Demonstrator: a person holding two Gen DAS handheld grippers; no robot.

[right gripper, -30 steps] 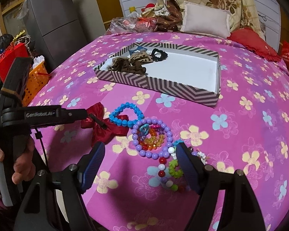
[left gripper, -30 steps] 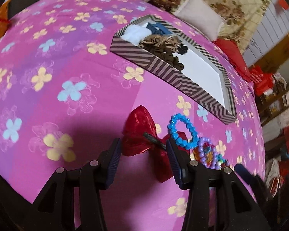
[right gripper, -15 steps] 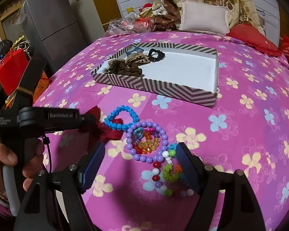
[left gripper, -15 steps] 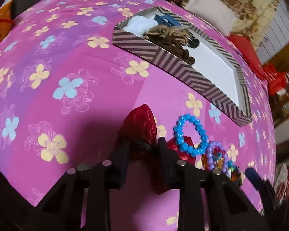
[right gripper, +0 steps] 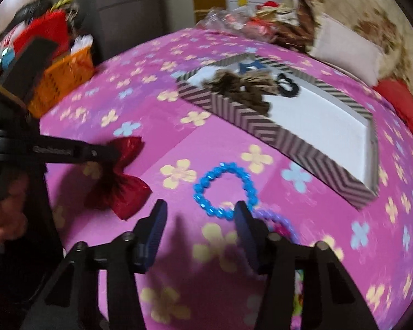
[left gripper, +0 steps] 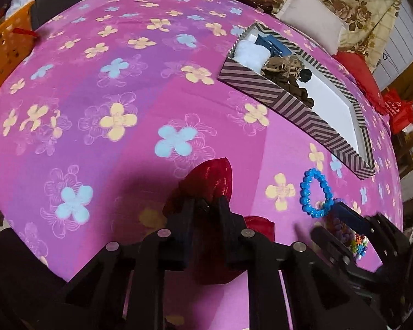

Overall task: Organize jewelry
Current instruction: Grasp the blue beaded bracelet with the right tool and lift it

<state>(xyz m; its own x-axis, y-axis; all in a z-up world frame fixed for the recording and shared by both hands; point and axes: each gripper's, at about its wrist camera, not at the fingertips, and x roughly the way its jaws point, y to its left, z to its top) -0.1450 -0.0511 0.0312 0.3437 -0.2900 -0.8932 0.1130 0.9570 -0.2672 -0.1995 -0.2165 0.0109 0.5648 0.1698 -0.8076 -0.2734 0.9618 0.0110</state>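
Red satin marks the bow (left gripper: 214,178), pinched at its knot between the closed jaws of the left gripper (left gripper: 205,206) and raised clear of the pink flowered bedspread (left gripper: 102,88) at the near left; the right gripper (right gripper: 199,216) hangs just near of the blue bead bracelet (right gripper: 225,189), its jaws apart with nothing between them, and that bracelet lies flat on the cloth right of the bow. Beyond them, to the far right, the chevron-striped box (right gripper: 264,126) holds brown bows (right gripper: 239,88), a black scrunchie (right gripper: 287,85), a blue clip (left gripper: 272,45) and something white (left gripper: 252,53) at its left end; purple and mixed beads (right gripper: 278,221) sit blurred beside the right gripper's right finger.
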